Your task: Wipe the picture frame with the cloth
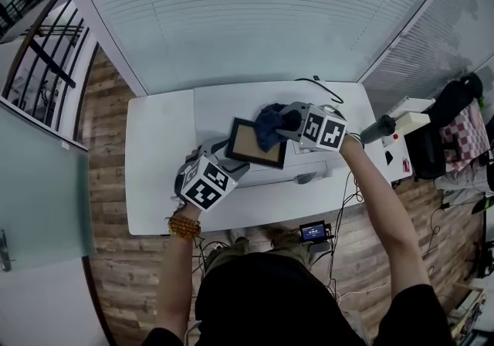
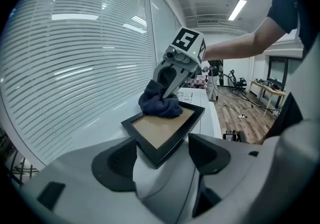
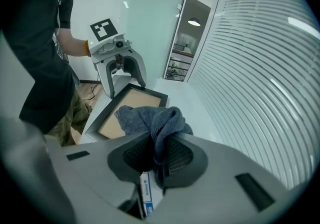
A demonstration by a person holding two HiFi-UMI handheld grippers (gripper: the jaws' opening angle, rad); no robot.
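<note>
**Onlooker 1:** Left gripper (image 2: 160, 154) jaws straddle the near corner of the picture frame (image 2: 162, 130), seemingly clamping it. Why?

**Onlooker 2:** To brace it against the wipe: the right gripper (image 3: 155, 155), closed on the cloth (image 3: 150, 118), presses it onto the far corner.

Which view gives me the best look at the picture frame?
The left gripper view: the picture frame sits centred, black border and brown panel clear, only its far end under the cloth. The head view shows it small and partly covered. The right gripper view shows it half hidden behind the bunched cloth.
</note>
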